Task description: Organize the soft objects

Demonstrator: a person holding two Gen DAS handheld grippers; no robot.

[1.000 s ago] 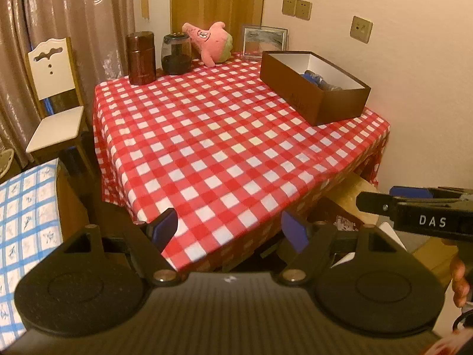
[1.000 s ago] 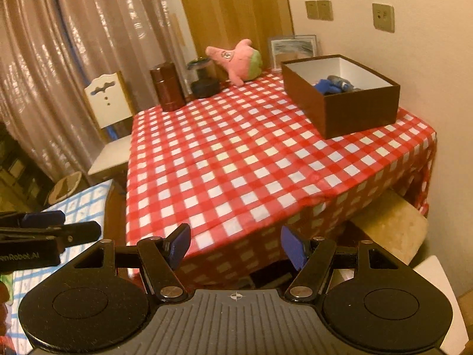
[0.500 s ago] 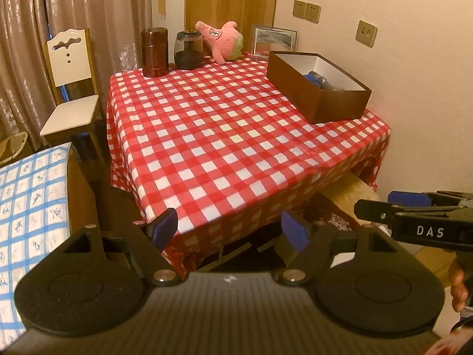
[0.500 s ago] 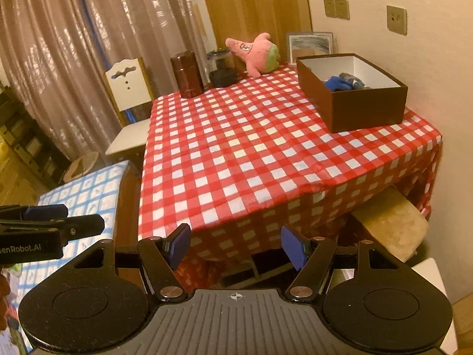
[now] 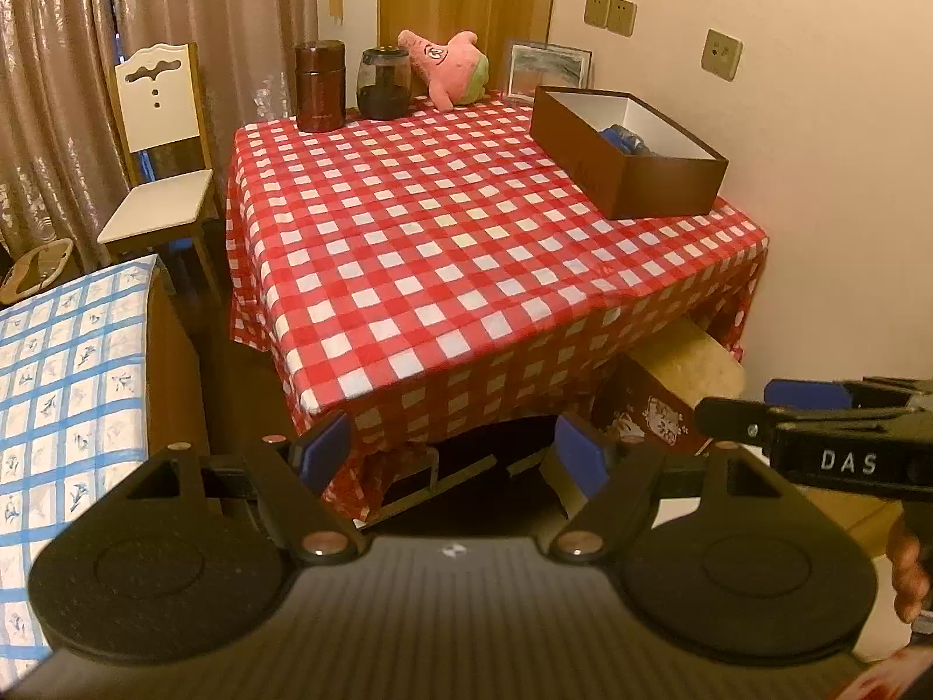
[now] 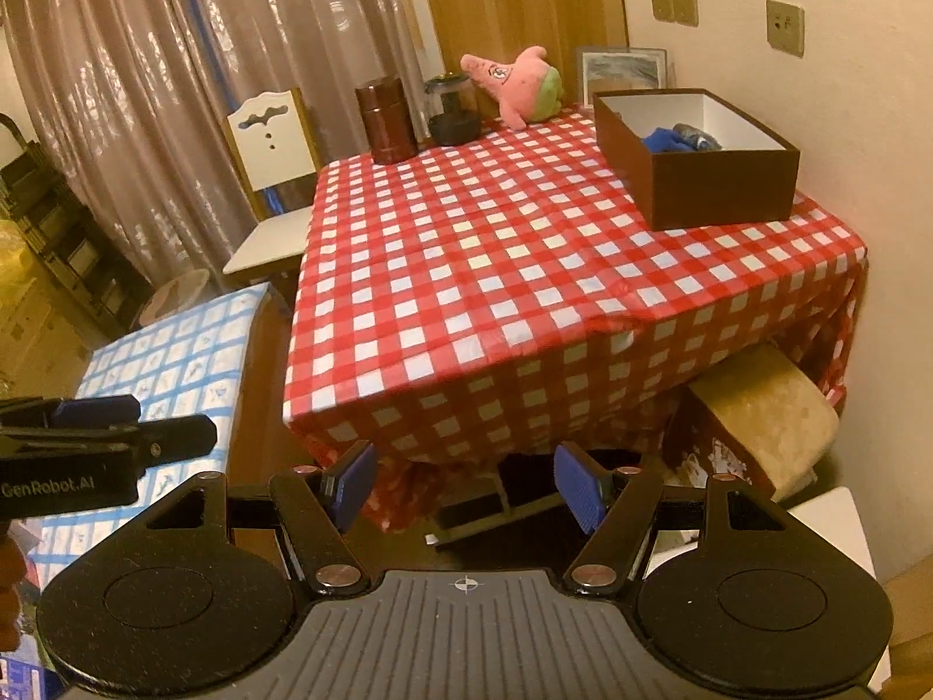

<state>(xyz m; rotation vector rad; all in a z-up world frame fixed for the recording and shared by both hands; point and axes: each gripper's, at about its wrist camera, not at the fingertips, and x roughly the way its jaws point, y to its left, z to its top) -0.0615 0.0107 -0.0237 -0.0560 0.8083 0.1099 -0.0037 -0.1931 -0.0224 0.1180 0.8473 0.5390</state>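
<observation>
Two wrist views side by side — well back, facing the checked table (image 5: 466,245) — both sharing it.

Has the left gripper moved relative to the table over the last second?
Yes. The left gripper has backed away from the checked table: its near edge, once behind the fingertips, now lies clear beyond them, with the floor underneath showing.

One pink plush toy (image 5: 452,67), one brown box (image 5: 630,151), two dark jars (image 5: 319,86), one white chair (image 5: 160,175).
</observation>
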